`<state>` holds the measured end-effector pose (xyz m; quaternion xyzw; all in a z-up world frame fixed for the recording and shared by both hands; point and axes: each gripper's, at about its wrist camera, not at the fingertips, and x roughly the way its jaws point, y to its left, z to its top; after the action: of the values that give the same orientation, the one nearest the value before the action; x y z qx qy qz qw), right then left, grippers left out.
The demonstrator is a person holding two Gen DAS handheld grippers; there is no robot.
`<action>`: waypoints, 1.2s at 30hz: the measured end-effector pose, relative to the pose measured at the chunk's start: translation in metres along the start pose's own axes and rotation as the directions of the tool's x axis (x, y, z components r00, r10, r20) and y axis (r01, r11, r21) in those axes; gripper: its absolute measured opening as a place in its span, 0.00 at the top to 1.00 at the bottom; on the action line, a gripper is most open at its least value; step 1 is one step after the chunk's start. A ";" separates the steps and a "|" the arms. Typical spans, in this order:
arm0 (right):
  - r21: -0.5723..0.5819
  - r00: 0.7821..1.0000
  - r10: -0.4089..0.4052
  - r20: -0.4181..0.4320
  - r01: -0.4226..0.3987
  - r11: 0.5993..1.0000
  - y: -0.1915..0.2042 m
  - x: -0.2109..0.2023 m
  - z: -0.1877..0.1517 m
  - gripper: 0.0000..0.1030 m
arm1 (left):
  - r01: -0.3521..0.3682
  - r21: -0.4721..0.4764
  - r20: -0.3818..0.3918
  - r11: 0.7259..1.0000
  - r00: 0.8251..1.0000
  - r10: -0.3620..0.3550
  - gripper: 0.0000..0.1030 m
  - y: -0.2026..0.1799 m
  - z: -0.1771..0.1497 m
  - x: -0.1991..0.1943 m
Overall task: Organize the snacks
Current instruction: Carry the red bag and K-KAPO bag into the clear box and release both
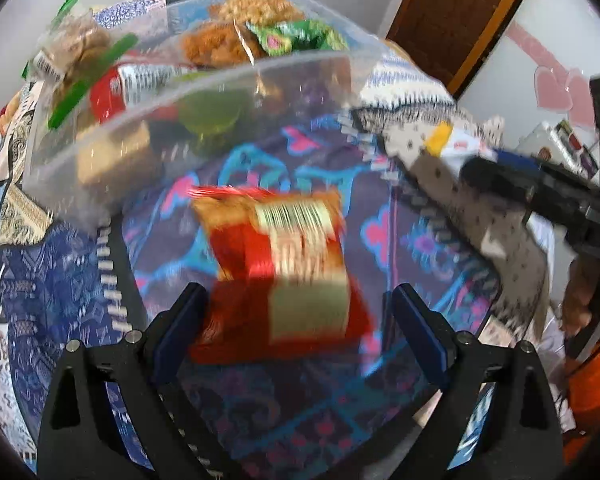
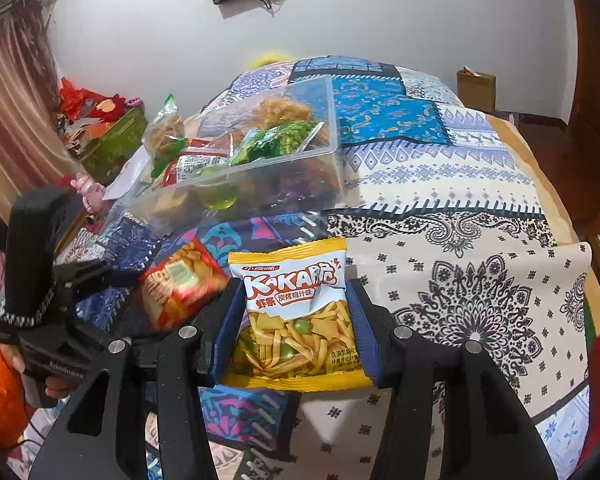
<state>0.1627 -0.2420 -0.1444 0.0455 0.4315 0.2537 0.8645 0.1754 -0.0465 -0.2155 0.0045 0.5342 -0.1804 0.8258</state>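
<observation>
Right gripper (image 2: pixel 296 320): your fingers clamp the yellow packet (image 2: pixel 298 312), ready for the bin (image 2: pixel 260 168) at 11 o'clock.
Left gripper (image 1: pixel 296 320): your fingers gape around the red packet (image 1: pixel 276 264), not gripping.

Glossy foil snack packets (image 2: pixel 296 312), clear smooth plastic bin (image 2: pixel 260 168) — matt patterned cloth bedspread (image 2: pixel 460 208)

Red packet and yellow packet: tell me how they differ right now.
The yellow packet sits pinched between the right gripper jaws; the red packet lies between the open left gripper jaws, seemingly unclamped. Yellow shows its printed front, red its barcode back. Both are outside the clear bin, on the bedspread.
</observation>
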 end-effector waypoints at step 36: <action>-0.055 0.996 0.005 0.090 0.000 0.998 0.034 -0.004 0.039 0.54 | -0.027 -0.224 0.347 0.974 0.932 0.106 0.40 0.030 0.012 -0.102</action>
<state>0.1772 -0.2084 -0.1071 0.0335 0.3848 0.2641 0.8837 0.1580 0.0090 -0.1256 -0.0996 0.3915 -0.0911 0.9102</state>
